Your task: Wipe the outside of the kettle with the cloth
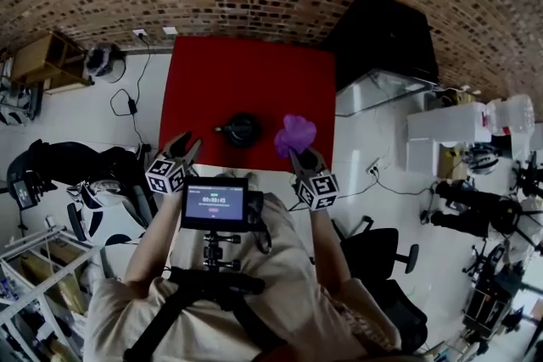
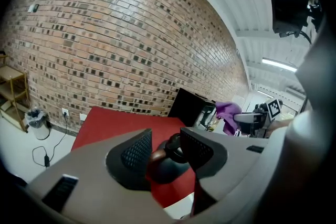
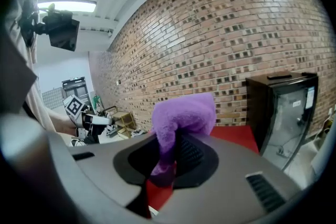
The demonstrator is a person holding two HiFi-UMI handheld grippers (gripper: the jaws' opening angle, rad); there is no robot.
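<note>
Head view: the black kettle (image 1: 241, 130) stands on the red table (image 1: 254, 72), just ahead of both my grippers. Left gripper view: my left gripper (image 2: 165, 147) is partly open and empty, with the kettle visible beyond its jaws. Right gripper view: my right gripper (image 3: 170, 157) is clamped on the purple cloth (image 3: 184, 115).

Reaching forward with left forearm (image 1: 155, 226) and right forearm (image 1: 329, 240). Holding the left gripper (image 1: 188, 145) tipped slightly downward, jaws parted, pads pressing on nothing. Clamping the right gripper (image 1: 299, 153) on a purple cloth (image 1: 294, 133) — bunched fabric standing up above the jaws. Side by side, well apart, roughly level with each other.
</note>
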